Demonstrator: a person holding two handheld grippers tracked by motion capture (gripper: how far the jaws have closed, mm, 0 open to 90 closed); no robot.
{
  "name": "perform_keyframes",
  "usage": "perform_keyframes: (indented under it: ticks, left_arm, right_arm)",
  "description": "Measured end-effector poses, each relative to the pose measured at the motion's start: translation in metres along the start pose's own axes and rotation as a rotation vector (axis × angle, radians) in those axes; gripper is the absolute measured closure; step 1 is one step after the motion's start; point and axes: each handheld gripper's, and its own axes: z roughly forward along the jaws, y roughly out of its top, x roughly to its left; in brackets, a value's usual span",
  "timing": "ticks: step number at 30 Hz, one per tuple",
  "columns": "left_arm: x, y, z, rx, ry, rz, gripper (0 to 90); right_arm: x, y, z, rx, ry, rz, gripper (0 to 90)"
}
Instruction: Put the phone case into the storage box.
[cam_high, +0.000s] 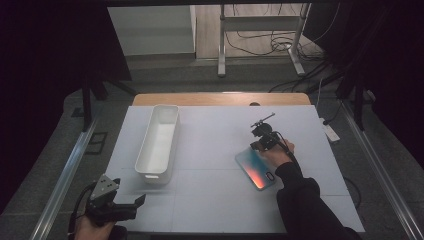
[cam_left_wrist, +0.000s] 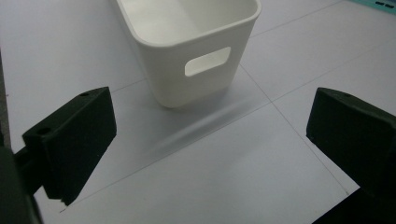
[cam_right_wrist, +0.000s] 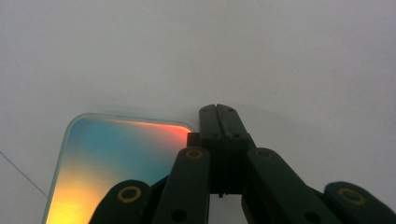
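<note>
- Right gripper (cam_high: 261, 145), jaws clenched empty, sits at far corner of the flat iridescent teal-orange card (cam_high: 256, 169), right of the long white plastic bin (cam_high: 159, 142).
- Left gripper (cam_high: 131, 204) released, idle near-left.
- Likely step: nudging the card; next needs an edge purchase.

1 bin (cam_high: 159, 145), 1 phone case (cam_high: 256, 169)
</note>
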Motion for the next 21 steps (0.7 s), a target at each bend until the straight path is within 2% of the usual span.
perform_keyframes:
  ticks: [3,21]
  left_arm:
    - [0.000,0.000,0.000,0.002,0.001,0.002,2.3]
    - [-0.001,0.000,0.000,0.000,0.004,0.004,2.4]
  right_arm:
    - [0.003,0.001,0.001,0.004,0.015,-0.005,89.3]
    - [0.039,0.000,0.004,0.032,0.085,-0.106,89.3]
